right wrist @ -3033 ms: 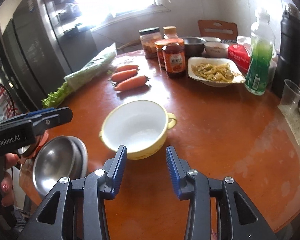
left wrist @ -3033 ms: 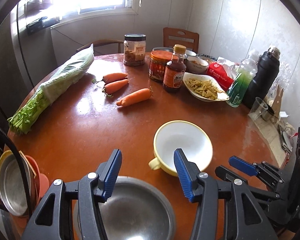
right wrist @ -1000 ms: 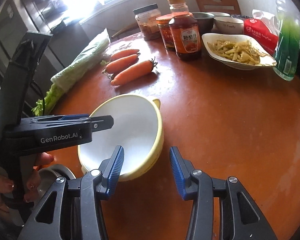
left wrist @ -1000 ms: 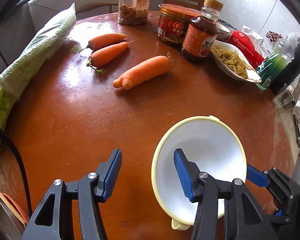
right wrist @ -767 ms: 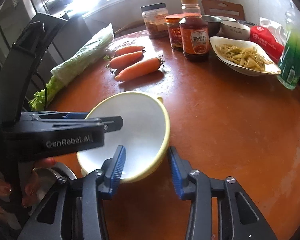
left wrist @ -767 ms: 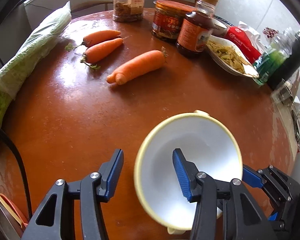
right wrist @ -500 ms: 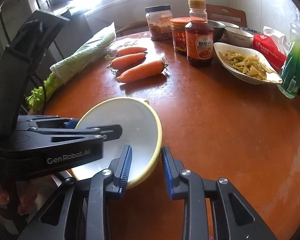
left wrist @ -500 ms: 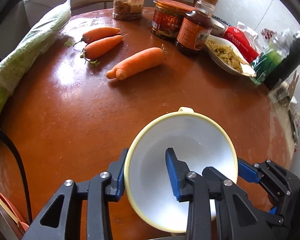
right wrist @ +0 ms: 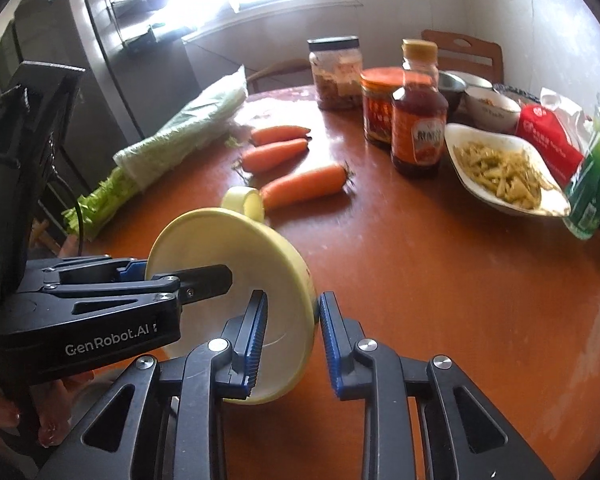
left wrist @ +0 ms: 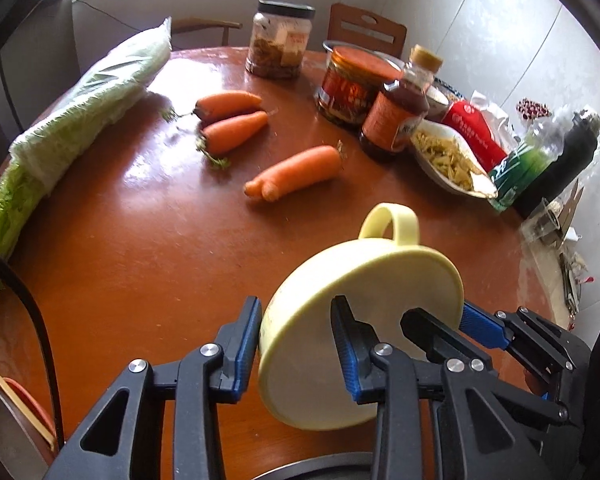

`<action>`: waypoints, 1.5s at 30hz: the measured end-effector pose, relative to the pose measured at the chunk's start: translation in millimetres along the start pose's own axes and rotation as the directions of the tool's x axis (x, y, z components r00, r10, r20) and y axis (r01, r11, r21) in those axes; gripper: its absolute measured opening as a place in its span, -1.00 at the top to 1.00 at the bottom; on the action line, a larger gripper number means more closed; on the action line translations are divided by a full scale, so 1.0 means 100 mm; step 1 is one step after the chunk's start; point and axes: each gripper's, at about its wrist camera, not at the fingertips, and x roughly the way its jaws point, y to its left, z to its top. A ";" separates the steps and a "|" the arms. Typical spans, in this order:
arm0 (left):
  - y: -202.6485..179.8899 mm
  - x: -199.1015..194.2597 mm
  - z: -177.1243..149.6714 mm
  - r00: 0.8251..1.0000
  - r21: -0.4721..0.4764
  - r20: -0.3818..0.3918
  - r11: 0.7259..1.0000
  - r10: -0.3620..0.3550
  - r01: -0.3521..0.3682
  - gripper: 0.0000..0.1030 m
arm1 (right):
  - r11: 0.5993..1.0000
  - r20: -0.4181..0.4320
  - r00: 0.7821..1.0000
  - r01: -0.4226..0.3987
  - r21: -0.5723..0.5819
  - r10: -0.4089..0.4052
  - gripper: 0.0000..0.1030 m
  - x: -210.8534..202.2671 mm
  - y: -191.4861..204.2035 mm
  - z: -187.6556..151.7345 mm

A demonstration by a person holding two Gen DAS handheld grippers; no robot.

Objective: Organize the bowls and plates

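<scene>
The round brown desk (left wrist: 148, 248) carries food along its far edge. A bagged cabbage (left wrist: 80, 120) lies along the left edge, the biggest thing on it. Near the right edge sits a white dish of yellow strips (right wrist: 504, 172), with a green bottle (right wrist: 596, 184) just beside it. Toward the far edge stand a sauce bottle (right wrist: 418, 132), a red-lidded jar (right wrist: 380, 104) and a black-lidded jar (right wrist: 334, 74). Three carrots (right wrist: 304, 188) lie near the middle.

The yellow bowl (left wrist: 352, 340) is held tilted above the desk's near edge, its loop handle pointing toward the carrots. The left claw (left wrist: 296, 344) pinches the bowl's rim on one side, one finger inside and one outside. The right claw (right wrist: 292, 332) pinches the opposite rim the same way.
</scene>
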 end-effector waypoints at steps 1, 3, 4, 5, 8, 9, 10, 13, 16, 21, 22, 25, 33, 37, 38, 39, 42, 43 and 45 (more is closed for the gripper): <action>0.00 -0.03 0.01 1.000 -0.001 0.008 1.000 -0.001 0.001 0.29 | 1.000 0.007 1.000 -0.001 -0.004 0.001 0.46 -0.02 0.02 0.02; 0.01 -0.12 0.02 1.000 -0.005 0.025 1.000 0.000 0.000 0.29 | 1.000 0.025 1.000 -0.007 -0.012 0.008 0.46 -0.08 0.06 0.06; 0.02 -0.16 0.02 0.999 -0.005 0.032 1.000 0.000 0.000 0.29 | 1.000 0.034 0.999 -0.011 -0.016 0.011 0.46 -0.12 0.08 0.08; 0.02 -0.20 0.02 0.999 -0.004 0.041 1.000 0.002 -0.001 0.29 | 1.000 0.042 0.999 -0.015 -0.018 0.016 0.46 -0.14 0.10 0.09; 0.02 -0.33 0.02 0.998 -0.005 0.065 1.000 0.004 -0.003 0.29 | 0.999 0.062 0.998 -0.027 -0.023 0.028 0.47 -0.23 0.14 0.14; 0.01 -0.37 0.02 0.997 -0.004 0.076 1.000 0.006 -0.006 0.29 | 0.999 0.068 0.997 -0.032 -0.023 0.034 0.47 -0.26 0.15 0.15; 0.01 -0.41 0.02 0.996 -0.005 0.084 1.000 0.009 -0.009 0.29 | 0.999 0.077 0.996 -0.040 -0.023 0.041 0.47 -0.29 0.17 0.16; 0.01 -0.52 0.00 0.994 -0.002 0.104 1.000 0.010 -0.009 0.29 | 0.998 0.095 0.993 -0.063 -0.026 0.066 0.47 -0.41 0.20 0.19; 0.00 -0.67 -0.03 0.992 0.004 0.126 1.000 0.005 -0.005 0.30 | 0.996 0.121 0.989 -0.084 -0.032 0.087 0.49 -0.55 0.24 0.19; -0.08 -1.01 -0.15 0.982 0.035 0.185 0.998 0.039 -0.046 0.36 | 0.989 0.151 0.978 -0.141 -0.039 0.145 0.49 -0.83 0.32 0.16; -0.09 -1.06 -0.17 0.981 0.038 0.192 0.998 0.038 -0.046 0.36 | 0.988 0.157 0.976 -0.147 -0.042 0.152 0.49 -0.87 0.34 0.15; -0.14 -1.25 -0.28 0.973 0.050 0.227 0.997 0.044 -0.056 0.36 | 0.985 0.171 0.970 -0.166 -0.055 0.174 0.49 -1.02 0.41 0.10; -0.26 -1.57 -0.55 0.958 0.080 0.281 0.993 0.063 -0.089 0.36 | 0.981 0.200 0.962 -0.168 -0.098 0.185 0.50 -1.32 0.59 -0.06; -0.30 -1.65 -0.69 0.953 0.083 0.295 0.992 0.069 -0.098 0.36 | 0.979 0.197 0.962 -0.167 -0.113 0.187 0.50 -1.39 0.65 -0.17; -0.31 -1.67 -0.73 0.953 0.084 0.295 0.992 0.069 -0.098 0.36 | 0.979 0.197 0.962 -0.166 -0.116 0.186 0.50 -1.40 0.65 -0.19; -0.32 -1.67 -0.76 0.953 0.085 0.296 0.992 0.068 -0.097 0.36 | 0.979 0.196 0.963 -0.165 -0.120 0.186 0.50 -1.42 0.67 -0.22; -0.35 -1.70 -0.84 0.954 0.087 0.295 0.992 0.059 -0.089 0.36 | 0.978 0.190 0.963 -0.167 -0.128 0.189 0.50 -1.46 0.70 -0.30; -0.36 -1.71 -0.87 0.954 0.087 0.295 0.992 0.057 -0.087 0.36 | 0.977 0.189 0.963 -0.169 -0.132 0.192 0.50 -1.48 0.71 -0.33; -0.38 -1.74 -0.92 0.953 0.089 0.298 0.993 0.051 -0.081 0.36 | 0.975 0.187 0.962 -0.174 -0.138 0.198 0.50 -1.50 0.72 -0.36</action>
